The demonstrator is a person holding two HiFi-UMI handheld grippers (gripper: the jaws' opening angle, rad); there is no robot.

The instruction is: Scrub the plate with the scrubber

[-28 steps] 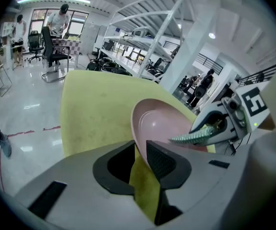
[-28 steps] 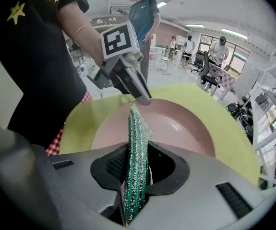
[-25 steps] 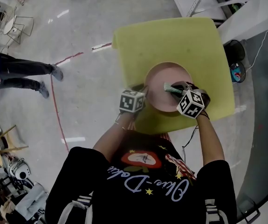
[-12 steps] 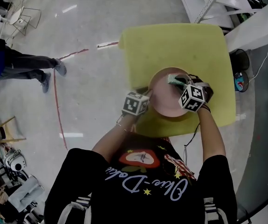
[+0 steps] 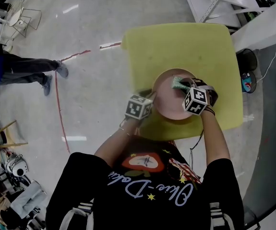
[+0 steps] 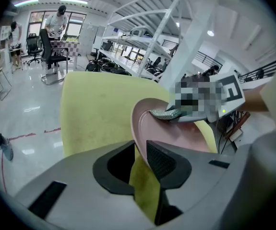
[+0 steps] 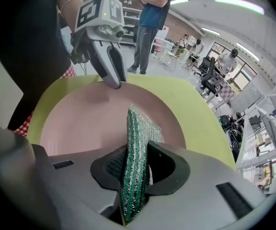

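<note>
1. Your left claw (image 6: 141,152) is clenched on the near-left rim of the pink plate (image 6: 171,133), which lies on the yellow bench (image 5: 186,47).
2. Your right claw (image 7: 135,164) grasps the green scrubber (image 7: 138,128) edgewise, with its free end over the plate's far-right side.
3. The plate looks stiff, smooth and breakable, so hold it by the rim. The scrubber looks soft and will probably bend under pressure.
4. The bench's near edge runs just beside the plate, while beyond the plate the bench is bare. Keep your strokes inside the rim.

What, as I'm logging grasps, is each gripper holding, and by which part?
Left gripper: the pink plate, by the rim nearest it. Right gripper: the green scrubber, by its near end.
</note>
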